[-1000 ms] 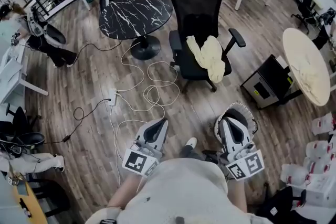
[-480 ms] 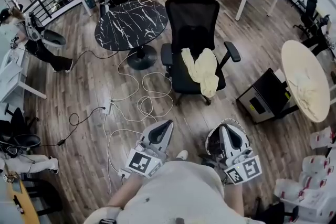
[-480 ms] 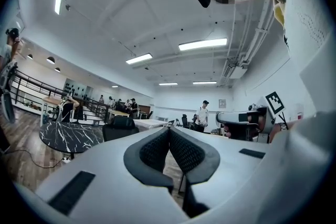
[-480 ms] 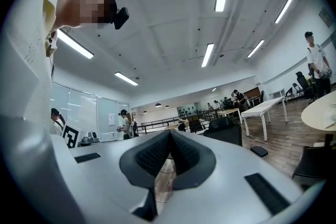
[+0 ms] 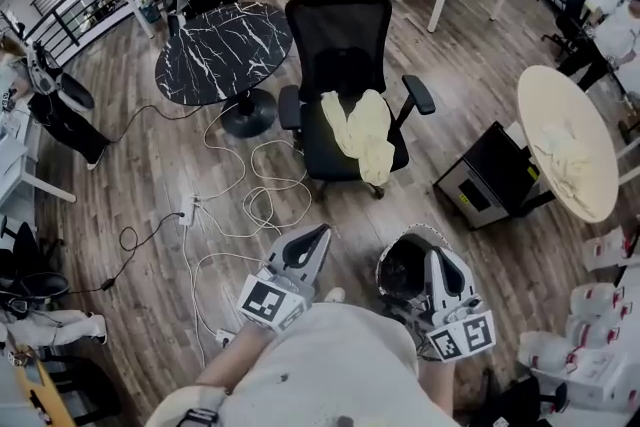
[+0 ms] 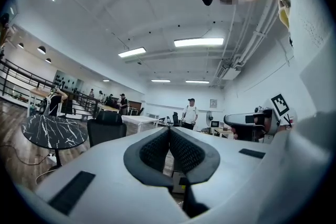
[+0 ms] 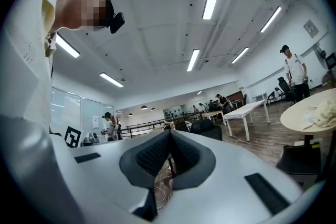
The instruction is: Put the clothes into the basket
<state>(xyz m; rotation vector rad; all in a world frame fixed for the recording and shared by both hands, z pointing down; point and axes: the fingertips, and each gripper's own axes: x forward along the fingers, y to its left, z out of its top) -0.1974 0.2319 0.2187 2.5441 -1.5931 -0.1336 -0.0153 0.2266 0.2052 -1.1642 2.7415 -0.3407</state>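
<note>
Right now, both tongs are clenched on nothing, and the clothes wait on the chair.

I have the left gripper [image 5: 316, 235] and right gripper [image 5: 440, 260] clamped shut, ribbed pads meeting with nothing between, short of the black mesh office chair [image 5: 340, 25]; probably there is nothing within reach to pinch yet. A limp, pale-yellow garment [image 5: 362, 127] drapes over the chair's seat and spills off its front edge. The round, dark-mouthed basket [image 5: 403, 270] sits on my side of the chair, just beside the right gripper; what bears it I cannot tell. Right of the chair, another crumpled cloth [image 5: 570, 165] lies on a cream round table [image 5: 560, 105].
</note>
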